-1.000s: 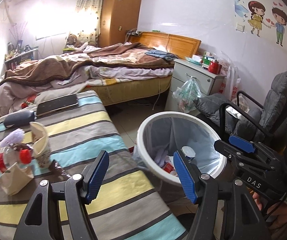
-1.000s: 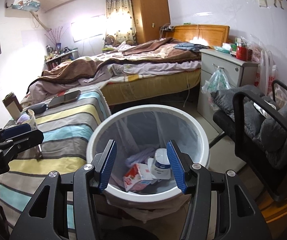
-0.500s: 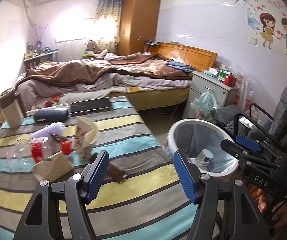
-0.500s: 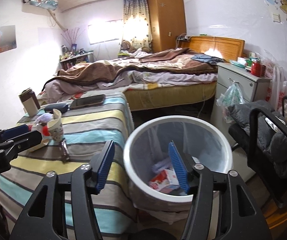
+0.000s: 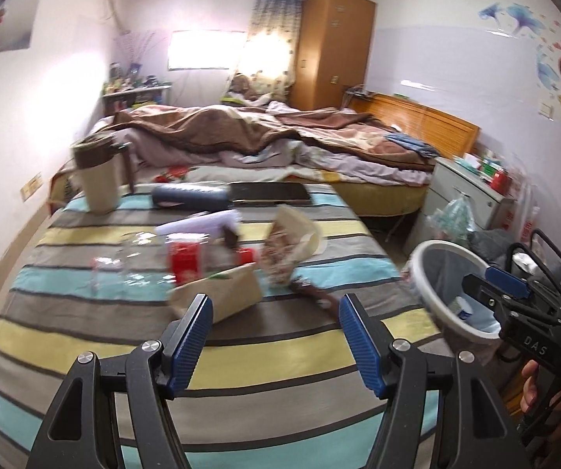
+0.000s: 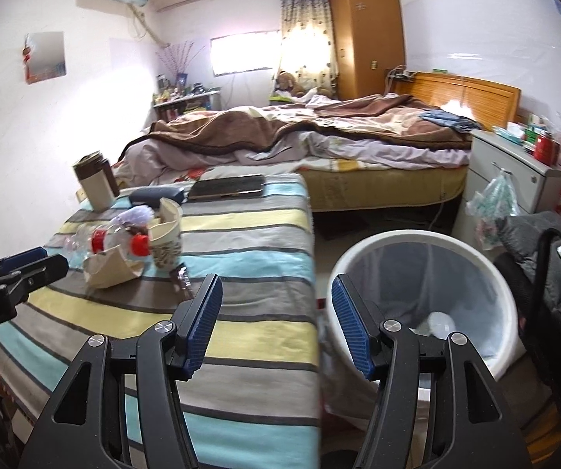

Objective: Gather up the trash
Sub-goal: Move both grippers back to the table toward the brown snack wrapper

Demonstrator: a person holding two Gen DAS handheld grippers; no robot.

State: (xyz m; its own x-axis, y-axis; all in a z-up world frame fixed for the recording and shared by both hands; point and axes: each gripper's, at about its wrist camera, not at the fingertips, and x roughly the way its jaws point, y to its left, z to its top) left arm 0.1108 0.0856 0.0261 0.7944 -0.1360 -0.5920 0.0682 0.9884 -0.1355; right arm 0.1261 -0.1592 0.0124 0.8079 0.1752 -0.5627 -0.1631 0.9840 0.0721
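Trash lies on the striped table [image 5: 241,355]: a clear plastic bottle [image 5: 151,264] with a red label, a beige paper wrapper [image 5: 222,293], a patterned paper cup [image 5: 292,246], a dark wrapper [image 5: 315,291] and white tissue [image 5: 202,224]. The same heap shows in the right wrist view, with the bottle [image 6: 104,240], cup [image 6: 167,234] and paper wrapper [image 6: 112,269]. A white bin [image 6: 487,273] with a liner stands right of the table and holds some trash. My left gripper [image 5: 276,336] is open and empty above the table. My right gripper [image 6: 276,324] is open and empty between table and bin.
A thermos [image 5: 99,178], a dark case [image 5: 190,197] and a tablet [image 5: 268,193] sit at the table's far end. A bed [image 6: 319,136] lies behind. A nightstand [image 6: 515,168] and a grey chair [image 6: 554,273] stand right of the bin.
Both grippers have swung left, away from the bin and toward the table. The trash heap now sits ahead of the left gripper. Both stay open and empty.
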